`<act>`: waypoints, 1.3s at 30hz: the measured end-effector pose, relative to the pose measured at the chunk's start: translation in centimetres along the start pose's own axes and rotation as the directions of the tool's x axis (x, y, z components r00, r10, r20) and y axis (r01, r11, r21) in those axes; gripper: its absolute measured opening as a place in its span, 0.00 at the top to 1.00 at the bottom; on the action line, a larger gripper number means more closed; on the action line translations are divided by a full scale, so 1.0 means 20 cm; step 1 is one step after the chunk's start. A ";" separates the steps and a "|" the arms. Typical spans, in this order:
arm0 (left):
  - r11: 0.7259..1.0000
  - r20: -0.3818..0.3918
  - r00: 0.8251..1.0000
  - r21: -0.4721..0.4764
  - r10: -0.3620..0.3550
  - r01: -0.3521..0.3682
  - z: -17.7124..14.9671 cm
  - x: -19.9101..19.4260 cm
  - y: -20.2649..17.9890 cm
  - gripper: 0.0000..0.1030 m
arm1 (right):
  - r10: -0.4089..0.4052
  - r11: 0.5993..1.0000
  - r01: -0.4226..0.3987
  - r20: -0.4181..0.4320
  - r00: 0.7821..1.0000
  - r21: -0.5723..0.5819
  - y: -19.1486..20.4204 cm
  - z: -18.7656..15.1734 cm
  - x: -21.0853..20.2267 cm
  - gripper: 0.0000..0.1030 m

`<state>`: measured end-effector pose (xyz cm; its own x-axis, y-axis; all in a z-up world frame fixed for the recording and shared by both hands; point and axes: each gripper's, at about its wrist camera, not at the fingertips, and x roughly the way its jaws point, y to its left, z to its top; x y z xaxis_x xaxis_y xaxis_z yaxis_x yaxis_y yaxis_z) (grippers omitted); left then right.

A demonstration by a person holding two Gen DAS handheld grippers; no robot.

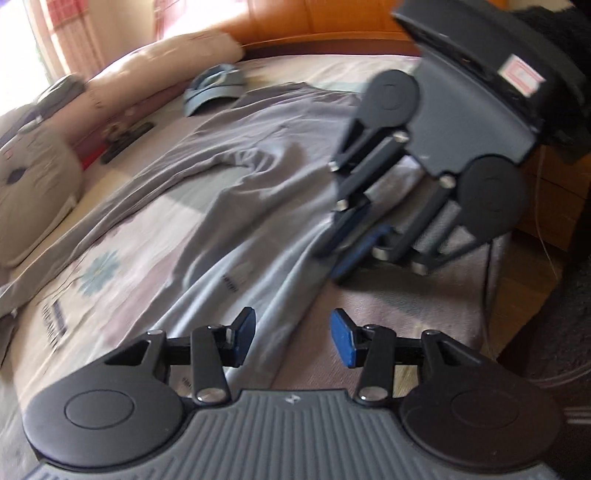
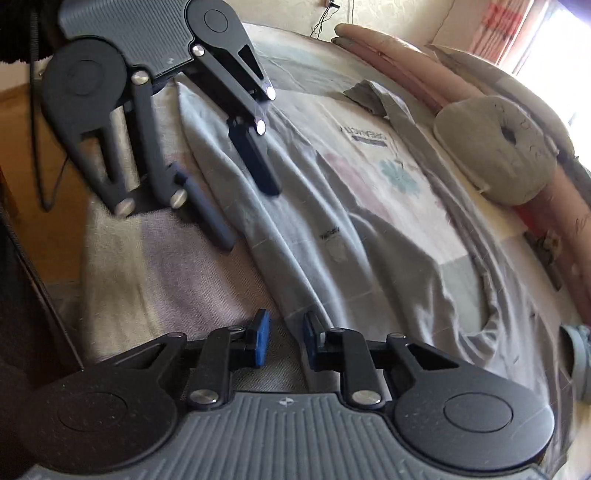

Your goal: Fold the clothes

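**Grey shirt spread on the bed, both grippers empty above its near edge**

In the left wrist view, the left gripper (image 1: 293, 341) is seen at 6 o'clock with its blue pads set well apart; nothing is held between them. Just beyond the pads, the hem edge of the grey shirt (image 1: 236, 192) is laid across the patterned bedsheet (image 1: 99, 273), the garment running away toward 11 o'clock with a sleeve stretched toward 9 o'clock. At 2 o'clock the view is partly blocked by the right gripper (image 1: 356, 251), tilted down over the shirt's edge; its pads are blurred there.

In the right wrist view, the right gripper (image 2: 286, 343) is shown with a moderate gap between its pads and nothing gripped, the shirt (image 2: 332, 221) lying just ahead.

Farther off, a blue cap (image 1: 216, 88) is found at 11 o'clock beside the collar. A cat-face cushion (image 1: 33, 184) rests at 9 o'clock, a rolled pink blanket (image 1: 166, 59) behind it. An orange headboard (image 1: 317, 18) closes the scene at 12 o'clock.
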<state>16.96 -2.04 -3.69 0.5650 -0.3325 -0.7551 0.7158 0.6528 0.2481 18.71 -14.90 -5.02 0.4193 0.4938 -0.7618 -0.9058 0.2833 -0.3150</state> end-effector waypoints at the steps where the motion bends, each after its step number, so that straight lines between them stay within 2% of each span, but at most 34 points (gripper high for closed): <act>1: 1.000 0.004 1.000 0.017 -0.005 0.005 0.00 0.01 -0.01 0.55 | -0.014 1.000 0.014 -0.008 1.000 -0.013 0.00 0.01 0.01 0.91; 2: 0.999 0.009 1.000 0.033 -0.009 0.009 0.01 0.02 -0.02 0.55 | -0.022 1.000 0.022 -0.013 1.000 -0.022 -0.01 0.01 0.01 0.96; 4: 0.998 0.013 1.000 0.059 -0.013 0.012 0.02 0.05 -0.04 0.55 | -0.013 1.000 0.013 -0.014 1.000 -0.015 -0.03 0.02 0.00 0.96; 8: 0.995 0.035 0.999 0.097 -0.004 0.000 0.05 0.10 -0.06 0.55 | 0.061 0.993 -0.061 0.006 0.998 0.106 -0.12 0.04 -0.04 0.96; 12: 0.999 0.056 0.998 0.048 0.015 -0.018 0.05 0.10 -0.03 0.55 | 0.164 0.957 -0.169 0.043 0.986 0.236 -0.20 0.03 -0.10 0.96; 14: 0.999 0.067 0.997 0.023 0.025 -0.026 0.06 0.09 -0.01 0.55 | 0.182 0.945 -0.188 0.046 0.982 0.269 -0.20 0.02 -0.12 0.93; 15: 0.999 0.072 0.997 0.011 0.030 -0.031 0.06 0.09 0.00 0.55 | 0.157 0.948 -0.164 0.046 0.986 0.274 -0.20 0.02 -0.12 0.83; 16: 0.999 0.077 0.996 -0.001 0.035 -0.035 0.06 0.09 0.01 0.55 | 0.134 0.953 -0.140 0.042 0.990 0.268 -0.18 0.01 -0.12 0.77; 17: 0.999 0.082 0.996 -0.014 0.040 -0.039 0.06 0.09 0.02 0.54 | 0.102 0.964 -0.107 0.031 0.994 0.243 -0.16 0.01 -0.12 0.66; 18: 0.999 0.087 0.995 -0.026 0.045 -0.043 0.06 0.09 0.03 0.54 | 0.062 0.976 -0.065 0.020 0.998 0.208 -0.13 0.01 -0.11 0.60; 22: 0.997 0.091 0.994 -0.052 0.059 -0.054 0.05 0.09 0.03 0.55 | -0.105 0.993 0.106 -0.014 0.994 0.049 0.03 0.03 -0.02 0.60; 24: 0.998 0.068 0.995 0.003 0.067 -0.067 0.03 0.09 -0.01 0.54 | -0.215 0.976 0.214 -0.026 0.976 -0.034 0.11 0.03 0.03 0.60; 26: 0.995 0.045 0.996 0.061 0.079 -0.082 0.01 0.09 -0.05 0.54 | -0.277 0.958 0.274 -0.025 0.961 -0.084 0.16 0.03 0.04 0.60; 27: 0.987 0.033 0.994 0.116 0.106 -0.109 -0.02 0.09 -0.07 0.54 | -0.291 0.954 0.288 -0.029 0.956 -0.089 0.17 0.02 0.04 0.60; 30: 0.938 0.051 0.981 0.287 0.186 -0.193 -0.08 0.08 -0.14 0.51 | -0.317 0.947 0.314 -0.056 0.947 -0.060 0.15 0.02 0.05 0.60; 33: 0.919 0.042 0.974 0.324 0.222 -0.223 -0.04 0.10 -0.17 0.49 | -0.351 0.936 0.349 -0.068 0.934 -0.040 0.13 0.04 0.07 0.60; 37: 0.883 0.075 0.970 0.402 0.231 -0.242 0.00 0.16 -0.24 0.49 | -0.328 0.944 0.330 -0.058 0.943 0.017 0.14 0.11 0.13 0.61; 39: 0.878 0.073 0.968 0.408 0.240 -0.249 -0.02 0.14 -0.22 0.48 | -0.332 0.943 0.334 -0.063 0.941 0.016 0.14 0.10 0.13 0.61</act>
<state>15.22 -5.55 -7.22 0.7489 -0.2150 -0.6268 0.6556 0.3782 0.6536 17.47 -11.18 -6.77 0.6915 0.3192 -0.6480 -0.7130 0.4451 -0.5417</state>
